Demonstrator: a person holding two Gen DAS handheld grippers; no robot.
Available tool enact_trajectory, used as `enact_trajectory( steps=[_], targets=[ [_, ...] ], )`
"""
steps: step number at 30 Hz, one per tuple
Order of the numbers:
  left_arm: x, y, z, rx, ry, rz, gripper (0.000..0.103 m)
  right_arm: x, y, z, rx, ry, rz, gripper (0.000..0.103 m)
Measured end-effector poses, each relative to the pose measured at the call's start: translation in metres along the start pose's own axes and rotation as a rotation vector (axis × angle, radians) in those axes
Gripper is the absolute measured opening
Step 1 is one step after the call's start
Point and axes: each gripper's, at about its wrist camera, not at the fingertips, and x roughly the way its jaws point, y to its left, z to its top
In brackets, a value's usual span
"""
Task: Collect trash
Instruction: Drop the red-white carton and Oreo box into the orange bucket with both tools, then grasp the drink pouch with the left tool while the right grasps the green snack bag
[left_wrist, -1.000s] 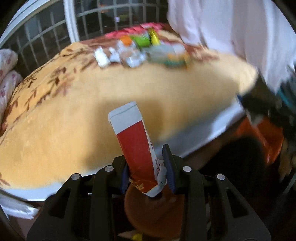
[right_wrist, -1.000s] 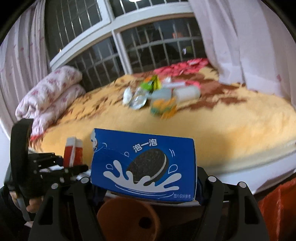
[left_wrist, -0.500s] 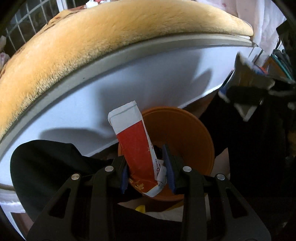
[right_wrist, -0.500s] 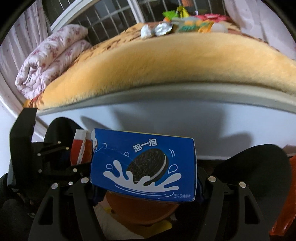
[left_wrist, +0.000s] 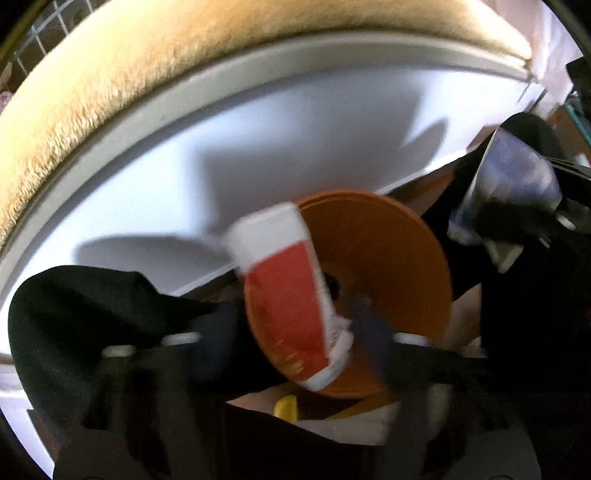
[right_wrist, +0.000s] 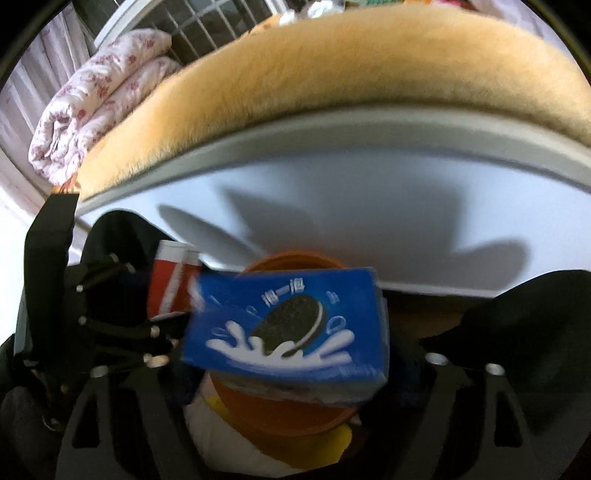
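A red and white carton (left_wrist: 284, 295) hangs tilted and blurred between the fingers of my left gripper (left_wrist: 295, 332), whose jaws are opening and no longer press on it. Under it lies an orange bowl (left_wrist: 388, 258) inside a black bag (left_wrist: 74, 314). In the right wrist view a blue cookie box (right_wrist: 291, 325) tips loose between the widening jaws of my right gripper (right_wrist: 291, 362), above the same orange bowl (right_wrist: 280, 410). The left gripper (right_wrist: 92, 325) with the carton (right_wrist: 170, 280) shows at the left there.
The white bed side (right_wrist: 369, 206) and the yellow plush blanket (right_wrist: 332, 74) rise right behind the bag. A folded floral quilt (right_wrist: 99, 103) lies at the far left. Several wrappers (right_wrist: 314, 9) sit far back on the bed. White paper (right_wrist: 229, 446) lies under the bowl.
Both grippers sank from above the bed to beside its white side, over the bag. Both jaws spread; the carton and the cookie box came loose and tilted.
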Motion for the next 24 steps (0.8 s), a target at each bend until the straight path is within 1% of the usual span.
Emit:
enact_trajectory(
  steps=[2, 5, 7, 10, 13, 14, 17, 19, 21, 24],
  targets=[
    [0.003, 0.005, 0.0, -0.019, 0.011, -0.002, 0.091, 0.001, -0.003, -0.001, 0.004, 0.003, -0.008, 0.089],
    [-0.001, 0.011, -0.003, -0.027, 0.005, 0.0, 0.091, -0.011, -0.008, -0.002, 0.023, -0.026, 0.002, 0.089],
    [-0.008, 0.012, -0.002, -0.026, -0.02, 0.003, 0.091, -0.023, -0.011, 0.0, 0.022, -0.053, 0.004, 0.089],
    [-0.026, 0.012, 0.002, -0.022, -0.074, 0.018, 0.091, -0.046, -0.013, 0.008, 0.023, -0.116, -0.007, 0.089],
    [-0.051, 0.011, 0.009, -0.019, -0.146, 0.024, 0.091, -0.07, -0.016, 0.024, 0.019, -0.198, -0.027, 0.089],
    [-0.057, 0.011, 0.011, -0.018, -0.166, 0.025, 0.091, -0.08, -0.017, 0.033, 0.009, -0.235, -0.051, 0.089],
    [-0.082, 0.012, 0.021, -0.012, -0.242, 0.032, 0.091, -0.1, -0.023, 0.057, -0.008, -0.304, -0.086, 0.089],
    [-0.092, 0.011, 0.029, -0.017, -0.278, 0.031, 0.091, -0.109, -0.024, 0.078, -0.031, -0.341, -0.107, 0.089],
    [-0.097, 0.01, 0.039, -0.035, -0.3, 0.021, 0.091, -0.115, -0.027, 0.097, -0.059, -0.361, -0.123, 0.089],
    [-0.106, 0.013, 0.061, -0.072, -0.335, -0.015, 0.091, -0.118, -0.029, 0.126, -0.09, -0.368, -0.143, 0.089]
  ],
)
